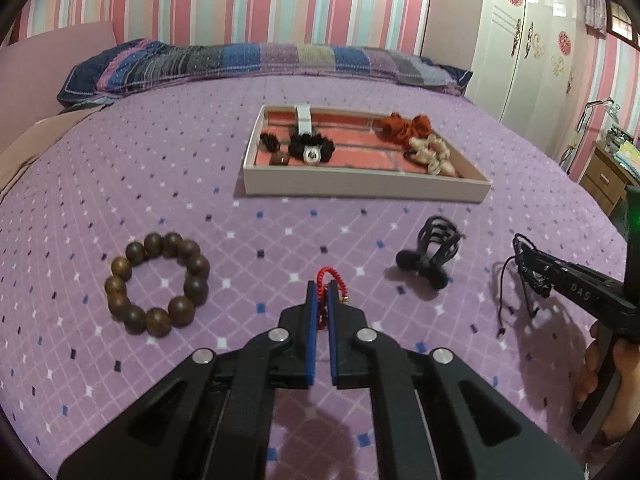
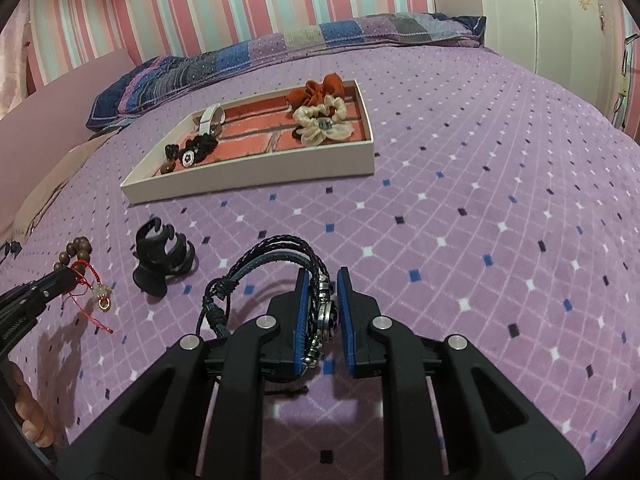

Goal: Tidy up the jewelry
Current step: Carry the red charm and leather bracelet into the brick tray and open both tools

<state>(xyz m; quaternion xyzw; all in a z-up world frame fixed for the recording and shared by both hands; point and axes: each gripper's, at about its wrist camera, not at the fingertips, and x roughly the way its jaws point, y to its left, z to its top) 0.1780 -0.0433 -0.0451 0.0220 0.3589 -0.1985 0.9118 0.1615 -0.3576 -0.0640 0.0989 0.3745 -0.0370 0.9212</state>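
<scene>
Right gripper clamped on black braided bracelet with metal charms, above purple quilted bedspread, black claw clip left, left gripper pinching red cord bracelet, possibly jade charm, white tray holding scrunchies beyond.

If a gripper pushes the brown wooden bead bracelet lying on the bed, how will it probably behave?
The brown wooden bead bracelet probably slides or deforms as one loop, since its round beads are strung together. The large beads look fairly heavy. The soft purple quilted bedspread should limit rolling.
</scene>
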